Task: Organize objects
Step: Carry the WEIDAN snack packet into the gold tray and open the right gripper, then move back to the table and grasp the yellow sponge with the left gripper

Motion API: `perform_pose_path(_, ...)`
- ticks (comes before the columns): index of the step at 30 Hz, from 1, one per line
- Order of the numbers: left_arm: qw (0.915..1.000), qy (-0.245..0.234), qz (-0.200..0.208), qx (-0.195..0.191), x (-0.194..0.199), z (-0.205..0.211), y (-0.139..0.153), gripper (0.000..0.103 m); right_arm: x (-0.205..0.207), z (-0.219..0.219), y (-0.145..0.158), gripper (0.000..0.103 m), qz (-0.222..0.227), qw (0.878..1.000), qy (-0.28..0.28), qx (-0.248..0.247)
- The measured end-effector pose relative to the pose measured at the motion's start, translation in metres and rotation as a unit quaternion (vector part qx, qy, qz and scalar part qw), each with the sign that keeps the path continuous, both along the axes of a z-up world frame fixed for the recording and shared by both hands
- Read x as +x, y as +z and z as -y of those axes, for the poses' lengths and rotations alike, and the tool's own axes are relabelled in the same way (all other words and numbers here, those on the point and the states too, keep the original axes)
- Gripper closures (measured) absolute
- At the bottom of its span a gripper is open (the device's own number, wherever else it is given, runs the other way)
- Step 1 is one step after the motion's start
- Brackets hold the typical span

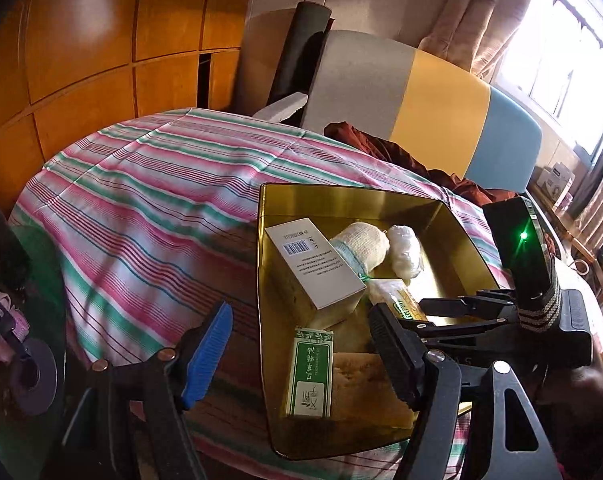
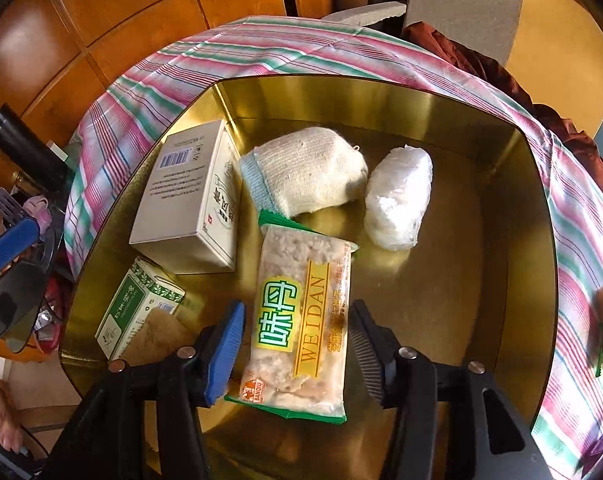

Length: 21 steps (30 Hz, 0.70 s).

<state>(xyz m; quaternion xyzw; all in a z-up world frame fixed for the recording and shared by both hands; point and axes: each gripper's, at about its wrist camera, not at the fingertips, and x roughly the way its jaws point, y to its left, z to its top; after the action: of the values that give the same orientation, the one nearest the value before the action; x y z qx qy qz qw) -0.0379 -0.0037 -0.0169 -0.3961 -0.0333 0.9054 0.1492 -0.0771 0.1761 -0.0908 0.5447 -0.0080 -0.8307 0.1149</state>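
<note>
Gold tin on striped cloth served as collecting place. Inside, left to right: green box, white box, sock, snack pack, wrapped bundle. Left gripper gaped empty over tin's edge. Right gripper straddled snack pack, pads clear; pack likely just dropped.

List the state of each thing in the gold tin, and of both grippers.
Gold tin: open, lidless.
Snack packet: sealed, flat, between the right gripper's open jaws.
White box: closed.
Green box: closed, lying flat.
Glove: bundled.
Left gripper: open, empty.
</note>
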Motion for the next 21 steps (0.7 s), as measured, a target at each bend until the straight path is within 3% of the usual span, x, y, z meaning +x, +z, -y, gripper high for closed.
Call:
perform_pose_path(5, 1.0, -0.001, -0.003, -0.006, 0.002, -0.003, 0.0, 0.03, 0.014, -0.008, 0.017, 0.04, -0.03, 0.999, -0.014, -0.007)
perform_pose_path(10, 0.9998, -0.009, -0.011, -0.014, 0.006, -0.009, 0.005, 0.029, 0.036, -0.028, 0.042, 0.032, -0.07, 0.997, -0.034, -0.003)
perform_pose_path(15, 0.9988, -0.029, -0.027, -0.029, 0.011, -0.023, 0.013, 0.025, 0.056, -0.069, 0.062, 0.022, -0.1, 0.992, -0.078, 0.0)
perform_pose_path(21, 0.9966, -0.062, -0.037, -0.04, 0.015, -0.049, 0.021, 0.02, 0.08, -0.132, 0.068, 0.019, -0.104, 0.983, -0.147, 0.013)
